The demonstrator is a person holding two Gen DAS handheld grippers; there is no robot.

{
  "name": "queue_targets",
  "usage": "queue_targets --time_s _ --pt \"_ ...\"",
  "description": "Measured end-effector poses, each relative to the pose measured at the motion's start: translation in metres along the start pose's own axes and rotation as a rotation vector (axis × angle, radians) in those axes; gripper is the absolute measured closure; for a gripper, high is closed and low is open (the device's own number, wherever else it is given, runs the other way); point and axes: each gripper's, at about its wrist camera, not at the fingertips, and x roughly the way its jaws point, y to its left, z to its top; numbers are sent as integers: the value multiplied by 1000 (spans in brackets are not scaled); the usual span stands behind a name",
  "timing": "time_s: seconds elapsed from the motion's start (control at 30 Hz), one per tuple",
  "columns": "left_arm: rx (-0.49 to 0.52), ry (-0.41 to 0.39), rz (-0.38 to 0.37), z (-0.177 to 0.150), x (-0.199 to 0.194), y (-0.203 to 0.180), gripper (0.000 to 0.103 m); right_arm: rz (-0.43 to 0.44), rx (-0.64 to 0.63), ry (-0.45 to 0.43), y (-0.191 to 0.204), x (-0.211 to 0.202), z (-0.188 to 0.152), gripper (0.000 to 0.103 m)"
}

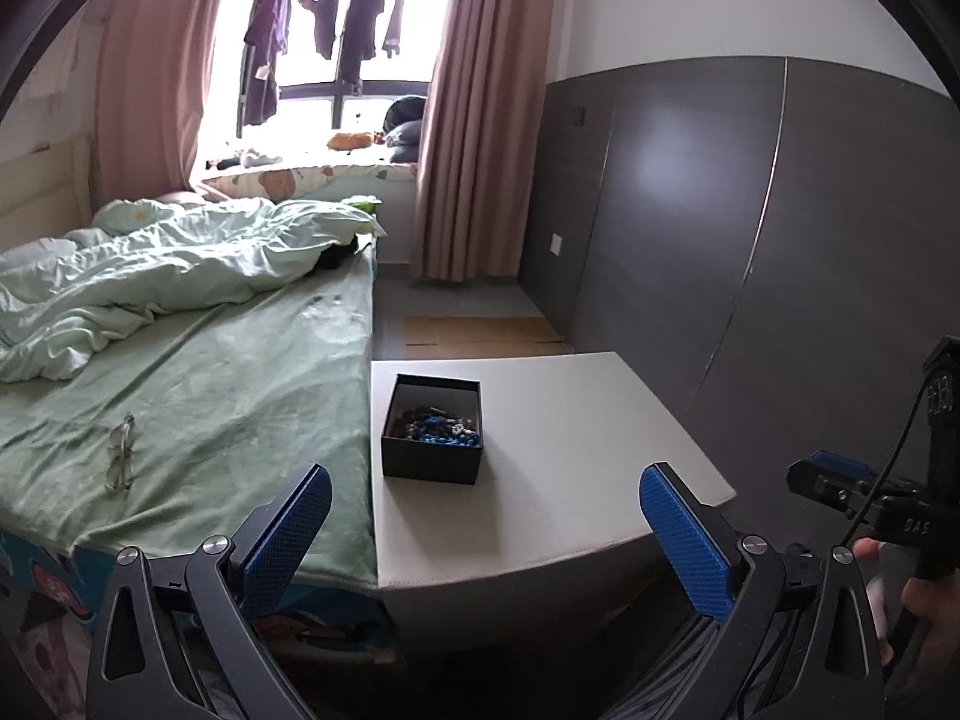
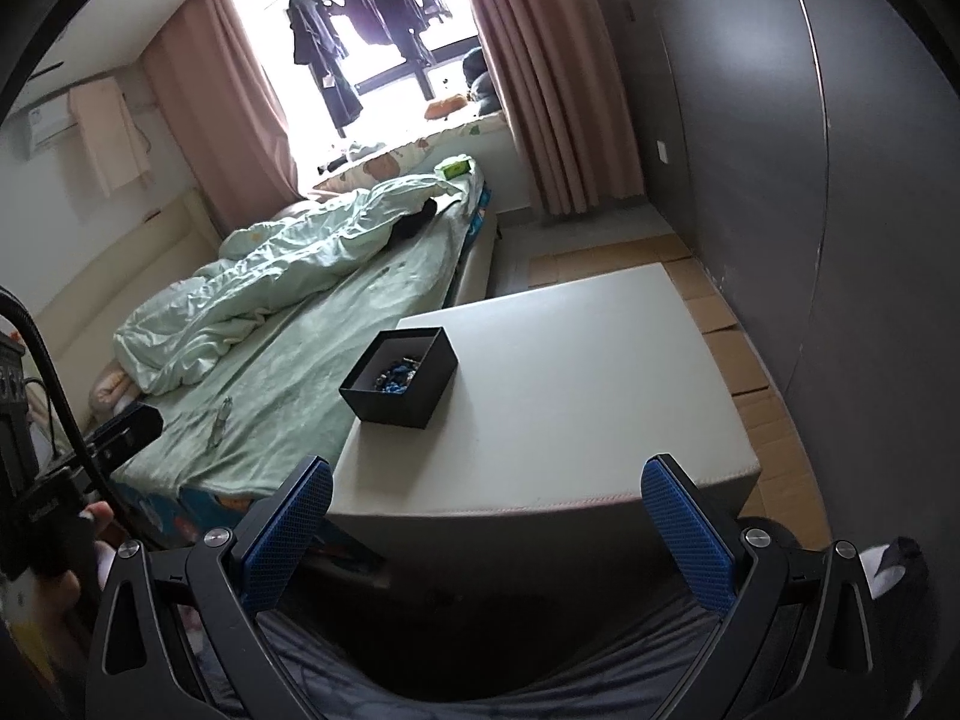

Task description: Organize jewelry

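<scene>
Pretty clearly someone's bedroom at home: an unmade bed (image 1: pixel 198 372) with a rumpled mint-green duvet (image 1: pixel 150 264), pink curtains (image 1: pixel 480 120) framing a bright window (image 1: pixel 336 30), laundry (image 1: pixel 360 18) hanging outside it, and a dark grey wardrobe (image 1: pixel 750 210) along the wall.

We see a small black square box (image 1: pixel 432 438), open-topped and upright, resting on a white table (image 1: pixel 570 462) near its left edge, the edge beside the bed, and roughly midway along that edge. Inside it we see a tangled heap of jewelry (image 1: pixel 437 425): blue beads, pale beads and darker pieces, lying on the box floor below the rim. The single pieces cannot be told apart.
</scene>
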Motion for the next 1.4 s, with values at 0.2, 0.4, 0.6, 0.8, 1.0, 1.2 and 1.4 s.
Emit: queue_targets --time_s 0.2,0.4,0.6,0.8,1.0,1.2,1.4 --pt "2 -12 9 -3 -10 -3 0 -5 -9 -35 6 -15 3 0" --pt "16 -17 7 -6 -17 -13 0 -35 -12 -49 6 -26 1 0" --pt "26 -22 13 -6 -20 -18 0 -45 -4 -41 2 -27 -1 0" --pt "27 -15 16 -6 -17 -19 0 -46 -8 -42 3 -27 -2 0" --pt "23 -12 9 -7 -15 -17 0 -54 -1 -35 -1 -26 -2 0" --pt "19 -12 5 -8 -15 -17 0 -55 -2 -34 -2 -25 -2 0" --pt "14 -5 7 -8 -13 -16 0 -54 -1 -34 -2 -25 -2 0"
